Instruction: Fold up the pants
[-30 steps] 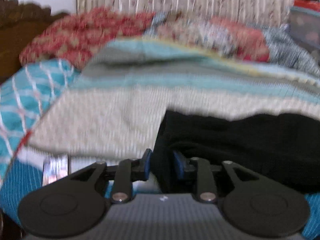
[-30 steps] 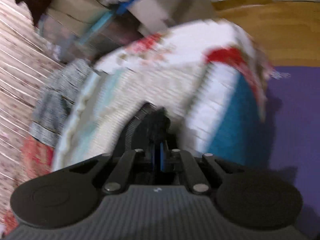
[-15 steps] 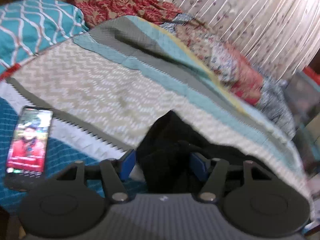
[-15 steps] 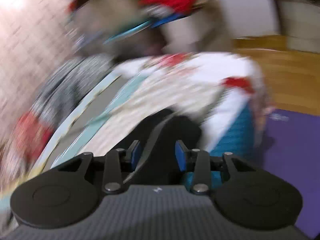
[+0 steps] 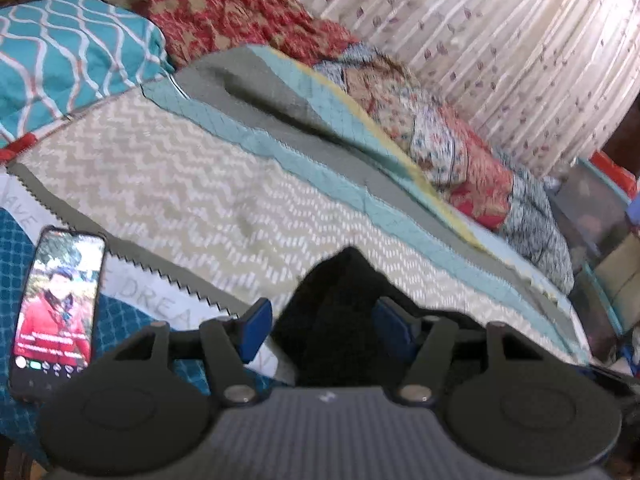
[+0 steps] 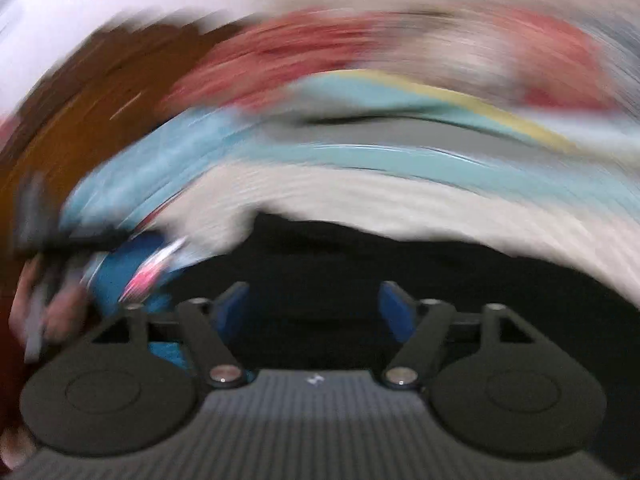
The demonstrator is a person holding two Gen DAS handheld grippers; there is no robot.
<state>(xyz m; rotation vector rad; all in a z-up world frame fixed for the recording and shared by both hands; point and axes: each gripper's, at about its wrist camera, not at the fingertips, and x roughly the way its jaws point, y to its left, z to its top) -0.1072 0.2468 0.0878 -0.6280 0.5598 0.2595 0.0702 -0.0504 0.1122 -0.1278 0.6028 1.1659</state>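
Clearly, on the left of the bed [image 5: 168, 184] a phone [image 5: 56, 308] lay face up on the blue part of the quilt, and just right of it the left tongs [image 5: 316, 328] stood with the blue pads apart, a peak of the black pants [image 5: 340, 280] rising between them without being pressed. Further right, a flowered blanket [image 5: 452, 152] lay along the curtain [image 5: 500, 40]. In the right wrist view, which was strongly blurred, the right tongs [image 6: 314, 312] were opening wide over the black pants [image 6: 400, 264], and the pads did not grip the cloth.
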